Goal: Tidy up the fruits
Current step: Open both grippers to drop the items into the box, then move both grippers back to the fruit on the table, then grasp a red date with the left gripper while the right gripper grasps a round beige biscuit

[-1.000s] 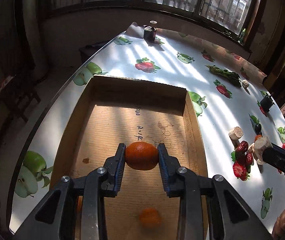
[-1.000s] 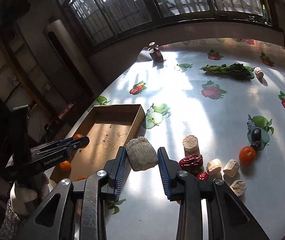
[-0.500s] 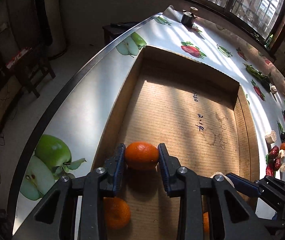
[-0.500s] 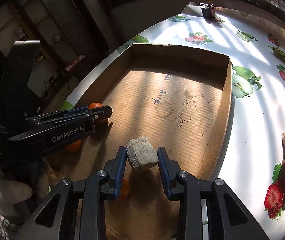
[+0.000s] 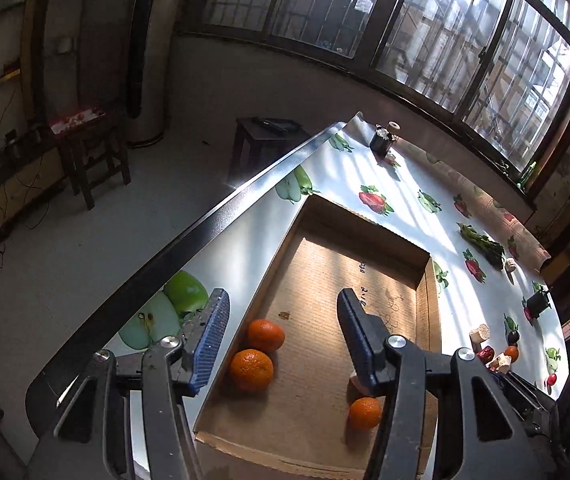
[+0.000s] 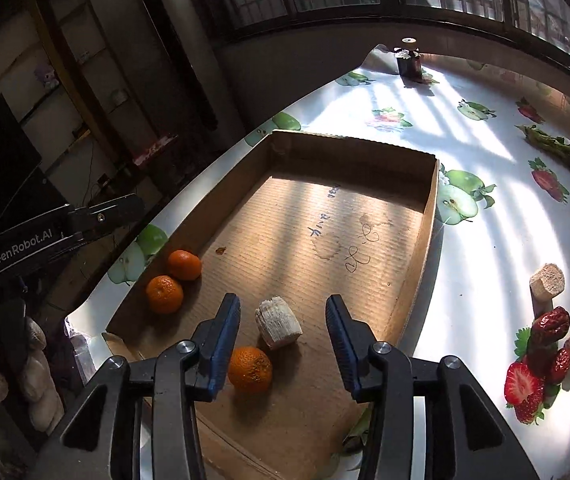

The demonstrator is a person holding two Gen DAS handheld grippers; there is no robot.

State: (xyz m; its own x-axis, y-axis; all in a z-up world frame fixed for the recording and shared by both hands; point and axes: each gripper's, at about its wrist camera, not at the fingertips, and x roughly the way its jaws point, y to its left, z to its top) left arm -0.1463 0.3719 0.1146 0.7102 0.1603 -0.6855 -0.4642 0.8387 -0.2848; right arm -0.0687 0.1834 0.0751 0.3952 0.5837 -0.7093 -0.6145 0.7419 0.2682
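Indoors, fruit-print tablecloth [image 6: 465, 184] under barred windows [image 5: 425, 28]; left gripper [image 5: 283, 334] and right gripper [image 6: 283, 330] both spread.

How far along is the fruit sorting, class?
Done: three oranges and a pale chunk lie in the cardboard box. In hand: nothing; the left gripper and right gripper are open. Left: red dates and other pieces on the table.

Barred windows [image 5: 465, 40] ran along the far wall, throwing striped sunlight across the fruit-print counter [image 5: 405, 184]. A wooden stool [image 5: 89, 148] and a dark side table [image 5: 269, 136] stood on the grey floor [image 5: 65, 248].
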